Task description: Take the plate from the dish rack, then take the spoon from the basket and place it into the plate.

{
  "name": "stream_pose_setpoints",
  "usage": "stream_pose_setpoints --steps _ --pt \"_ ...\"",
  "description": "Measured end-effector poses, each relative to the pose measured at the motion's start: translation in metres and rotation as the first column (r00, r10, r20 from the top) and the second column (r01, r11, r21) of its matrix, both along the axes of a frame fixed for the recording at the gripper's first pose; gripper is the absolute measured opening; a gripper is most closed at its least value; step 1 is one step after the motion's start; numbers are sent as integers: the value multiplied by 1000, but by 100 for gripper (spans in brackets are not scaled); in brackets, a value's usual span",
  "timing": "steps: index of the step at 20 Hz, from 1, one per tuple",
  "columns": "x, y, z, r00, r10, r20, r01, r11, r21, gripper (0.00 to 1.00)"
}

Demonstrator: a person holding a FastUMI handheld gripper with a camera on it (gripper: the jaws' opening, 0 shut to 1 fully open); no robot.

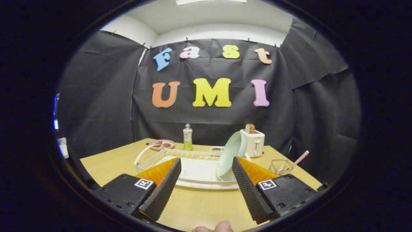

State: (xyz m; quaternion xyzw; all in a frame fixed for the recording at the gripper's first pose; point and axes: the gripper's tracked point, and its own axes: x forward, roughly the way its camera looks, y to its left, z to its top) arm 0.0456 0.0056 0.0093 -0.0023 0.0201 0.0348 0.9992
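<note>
Fingertip of the person's hand (214, 227) shows at the very near edge, below the gripper (206, 187). Jaws stand wide apart, holding nothing; bare wooden table (199, 206) lies between them.

Just ahead of the fingers: white dish rack (193, 172), wire rails along its far side. Plate (232, 154), pale green, stands on edge in the rack's right part, leaning, its hollow face turned toward the left. Its lower rim sits down in the rack close to the right finger's tip; whether the two touch cannot be told.

Right of the rack, near the table's right edge: small wire basket (280, 166), with the spoon (299, 160) propped in it, pinkish handle slanting up and to the right. Bowl end is hidden inside the basket.

Far side: green bottle (187, 138), pink dish (162, 144) to its left, white toaster (253, 141) with bread in the slot behind the plate.

Risks, as judged:
- Plate looks smooth and glazed, thin at the rim; a grip on the rim alone may slip or let it swing.
- Right finger is close beside the plate; drifting rightward could knock it flat into the rack.
- Lifting at an angle may catch the rack's rails and drag the light rack along.
- Basket looks light and near the edge; pulling the spoon sideways might tip it.
</note>
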Motion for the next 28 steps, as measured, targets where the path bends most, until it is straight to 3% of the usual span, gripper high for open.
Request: stream_pose_setpoints --steps 4,10,15,21,28 --pt "12 -33 28 1000 -1 -2 1 1000 18 100" --pt "50 -68 65 996 59 -67 -59 998 -4 100" --pt "99 -88 79 977 81 -197 -81 997 6 100" --pt "150 -81 76 903 112 -414 -127 992 -8 100" --pt "196 -87 43 793 58 -606 -79 997 -8 100"
